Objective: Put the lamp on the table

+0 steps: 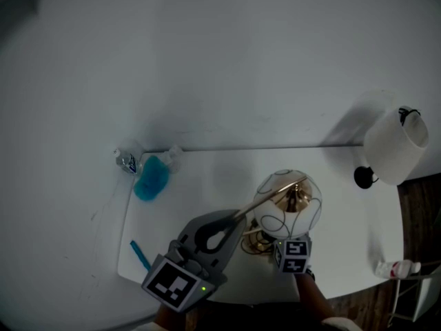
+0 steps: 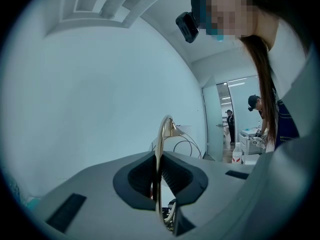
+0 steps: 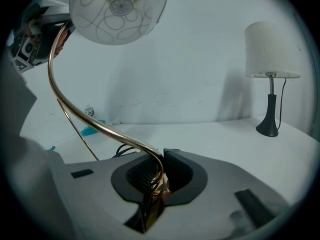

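holding the lamp (image 1: pixel 288 202) in both tools: pinched shut with the left gripper (image 2: pixel 159 176) across the thin brass stem (image 2: pixel 161 149) partway up its arc, clenched with the right gripper (image 3: pixel 159 171) on the same stem low down, just above the foot (image 1: pixel 256 242), with the dark cord (image 3: pixel 125 151) bunched beside those jaws. carried over the front middle of the white table (image 1: pixel 207 185), globe shade (image 3: pixel 117 9) uppermost; cannot tell from any view whether resting on the tabletop yet or hanging just above it, with the foot mostly hidden under shade and jaws. worth weighing for the coming move: rising from the right gripper's hold, swooping up and over toward the left gripper's side, then curling back to the shade, so roughly upright in its long axis but top-heavy and off-centre. nearer to the foot with the right gripper, so probably best lowered and steered from there, using the left only to stop the arc from swinging. plenty of bare surface straight below; well apart from the white-shaded lamp (image 1: pixel 394 147) at the back right and from the blue bottle (image 1: pixel 151 176) lying at the back left. likely to tip toward the shade side if released on the left before sitting flat on the foot
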A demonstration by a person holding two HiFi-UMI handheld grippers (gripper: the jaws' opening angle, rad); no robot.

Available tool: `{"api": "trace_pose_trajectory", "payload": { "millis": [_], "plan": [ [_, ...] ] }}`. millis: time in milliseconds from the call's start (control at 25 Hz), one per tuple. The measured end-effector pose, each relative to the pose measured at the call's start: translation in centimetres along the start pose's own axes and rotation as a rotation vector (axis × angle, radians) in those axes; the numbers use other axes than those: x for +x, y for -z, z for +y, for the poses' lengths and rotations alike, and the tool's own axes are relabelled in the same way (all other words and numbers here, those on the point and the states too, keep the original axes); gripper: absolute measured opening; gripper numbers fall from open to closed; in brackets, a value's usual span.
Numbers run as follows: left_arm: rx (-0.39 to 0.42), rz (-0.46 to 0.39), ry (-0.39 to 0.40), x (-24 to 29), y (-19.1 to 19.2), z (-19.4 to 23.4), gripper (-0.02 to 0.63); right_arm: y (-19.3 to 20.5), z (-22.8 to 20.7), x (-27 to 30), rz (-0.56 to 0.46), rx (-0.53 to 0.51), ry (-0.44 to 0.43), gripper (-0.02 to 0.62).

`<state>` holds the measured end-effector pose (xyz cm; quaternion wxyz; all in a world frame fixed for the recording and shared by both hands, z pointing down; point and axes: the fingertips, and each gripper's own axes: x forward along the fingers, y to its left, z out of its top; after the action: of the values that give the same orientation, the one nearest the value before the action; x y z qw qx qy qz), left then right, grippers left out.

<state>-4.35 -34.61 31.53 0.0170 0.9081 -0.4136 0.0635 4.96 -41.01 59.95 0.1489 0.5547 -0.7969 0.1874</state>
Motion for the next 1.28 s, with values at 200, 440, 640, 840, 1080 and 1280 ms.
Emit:
{"api": "trace_pose_trajectory", "payload": {
  "millis": [200, 440, 640, 840, 1080, 1280],
  "plan": [
    [0.006, 0.0, 0.01, 0.07, -0.01, -0.53, 0.025, 0.18, -0.14, -0.06, -0.002, 0.002, 0.002, 0.037],
    [0.011, 0.012, 0.013, 0.04, 0.15, -0.69, 0.025, 0.35, -0.05, -0.11, 0.005, 0.0, 0.0, 0.037],
    [0.01, 0.013, 0.016, 0.15, 0.16, -0.72, 0.026, 0.52, -0.08, -0.01, 0.012, -0.003, 0.002, 0.037],
    [0.01, 0.012, 0.019, 0.1, 0.11, -0.77, 0.026, 0.6, 0.1, -0.04, 0.019, -0.001, -0.003, 0.037],
    [0.009, 0.015, 0.021, 0.07, 0.17, -0.79, 0.026, 0.58, 0.19, 0.01, 0.015, 0.001, -0.005, 0.037],
    [0.009, 0.016, 0.019, 0.03, 0.25, -1.0, 0.026, 0.7, 0.12, -0.07, 0.011, 0.002, -0.006, 0.037]
  ]
}}
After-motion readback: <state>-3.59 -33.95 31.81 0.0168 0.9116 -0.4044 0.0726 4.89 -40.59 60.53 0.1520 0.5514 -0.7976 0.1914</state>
